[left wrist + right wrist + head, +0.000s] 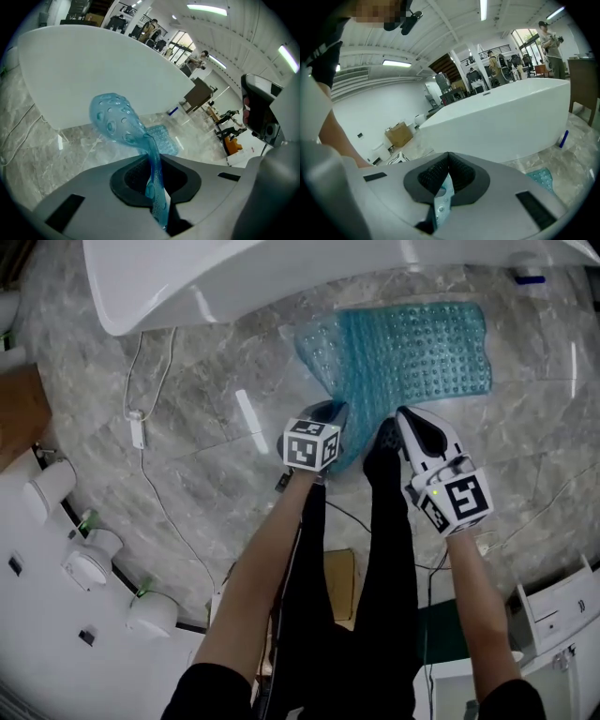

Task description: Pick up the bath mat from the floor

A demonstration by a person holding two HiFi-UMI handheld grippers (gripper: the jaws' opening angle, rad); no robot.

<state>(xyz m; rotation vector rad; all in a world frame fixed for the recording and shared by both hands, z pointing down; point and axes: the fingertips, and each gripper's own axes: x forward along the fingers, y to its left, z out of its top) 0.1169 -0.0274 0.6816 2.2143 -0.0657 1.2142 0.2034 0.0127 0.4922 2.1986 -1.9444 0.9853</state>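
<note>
Left tongs [330,413] and right tongs [401,418] are each clamped on the blue bath mat [412,357]; its far end is spread on the marble floor [206,418].

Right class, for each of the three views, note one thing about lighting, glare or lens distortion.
Head view: strip-light glare streaks the glossy marble floor, and the bathtub rim bows. Left gripper view: dark rounded corners; the bath mat looks translucent against the white bathtub. Right gripper view: ceiling lights blaze white, and the bathtub edge curves.
</note>
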